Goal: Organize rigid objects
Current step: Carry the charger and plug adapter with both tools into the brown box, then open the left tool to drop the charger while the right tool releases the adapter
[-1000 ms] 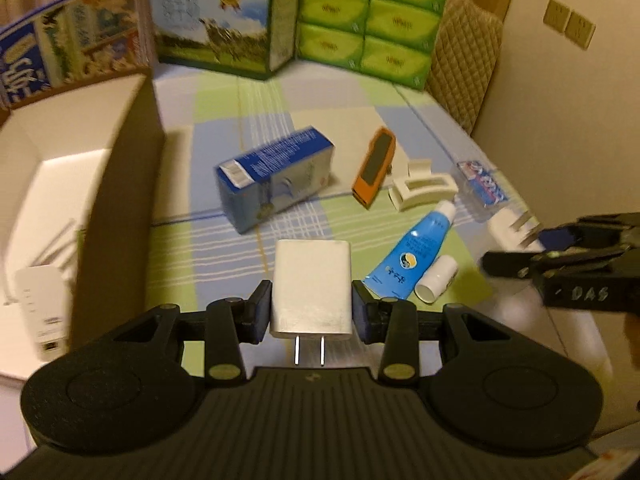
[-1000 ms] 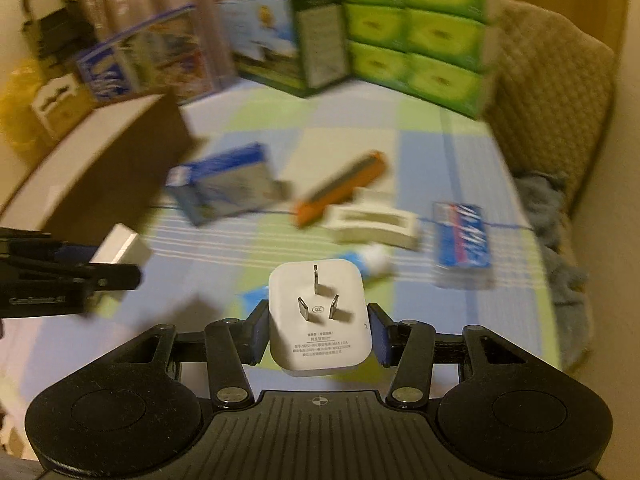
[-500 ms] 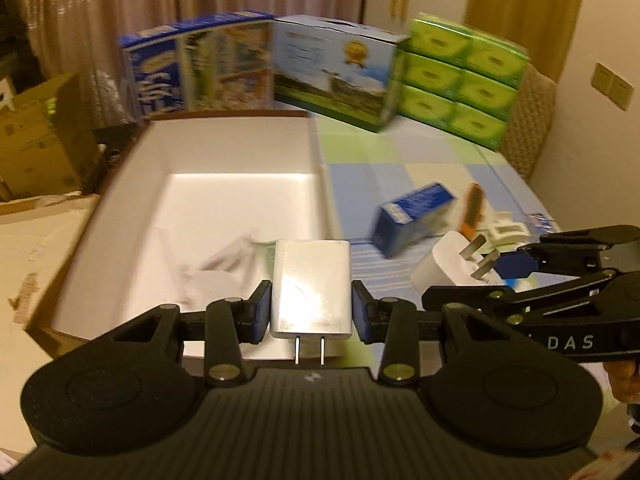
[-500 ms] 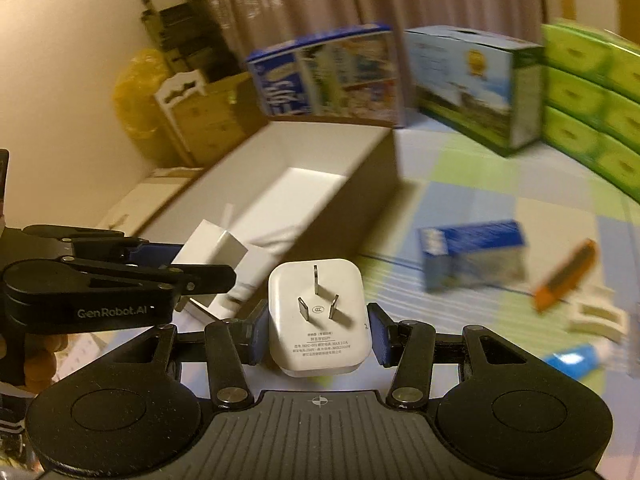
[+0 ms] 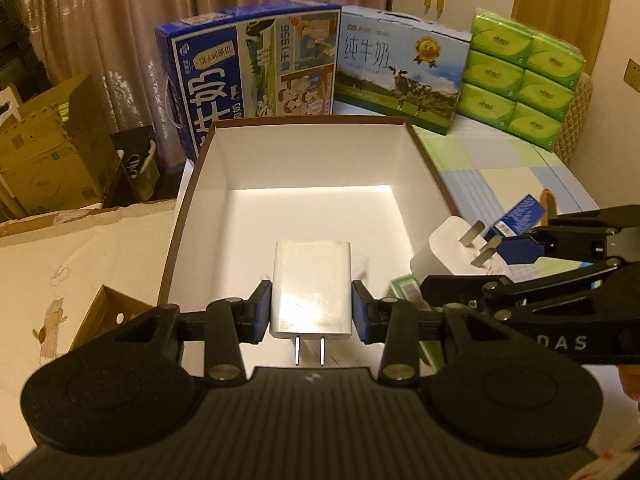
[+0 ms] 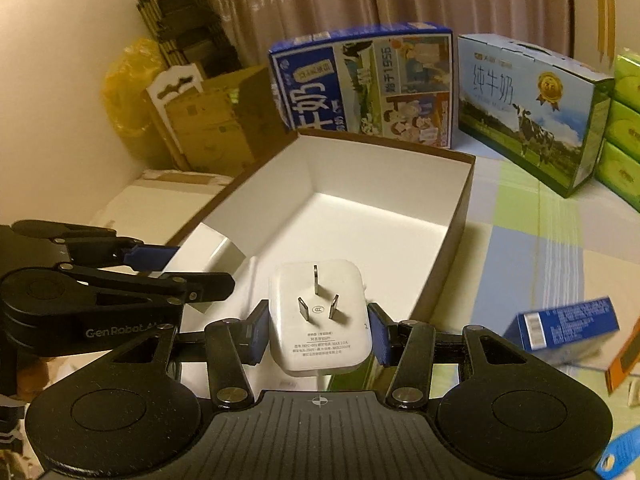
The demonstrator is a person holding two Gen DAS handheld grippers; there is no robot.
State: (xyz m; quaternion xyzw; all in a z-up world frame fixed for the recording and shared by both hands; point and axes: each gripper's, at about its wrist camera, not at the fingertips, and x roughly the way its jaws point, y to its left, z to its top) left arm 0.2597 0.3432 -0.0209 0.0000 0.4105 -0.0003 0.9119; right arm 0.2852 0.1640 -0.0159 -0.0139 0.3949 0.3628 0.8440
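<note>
Both loads hang over the open white-lined cardboard box (image 5: 312, 148): left gripper (image 5: 311, 312) clamps a flat white two-prong charger (image 5: 311, 288), right gripper (image 6: 318, 326), at its three o'clock, clamps a rounded white three-prong plug (image 6: 318, 320). Next, lower and release inside.

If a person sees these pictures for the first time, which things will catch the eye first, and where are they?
First, the two white plugs: a flat two-pin charger clamped in the left claw, and a three-pin adapter clamped in the right claw, both held at the near end of the open white box. Behind the box stand two bright milk cartons, with green tissue packs at the right.
</note>
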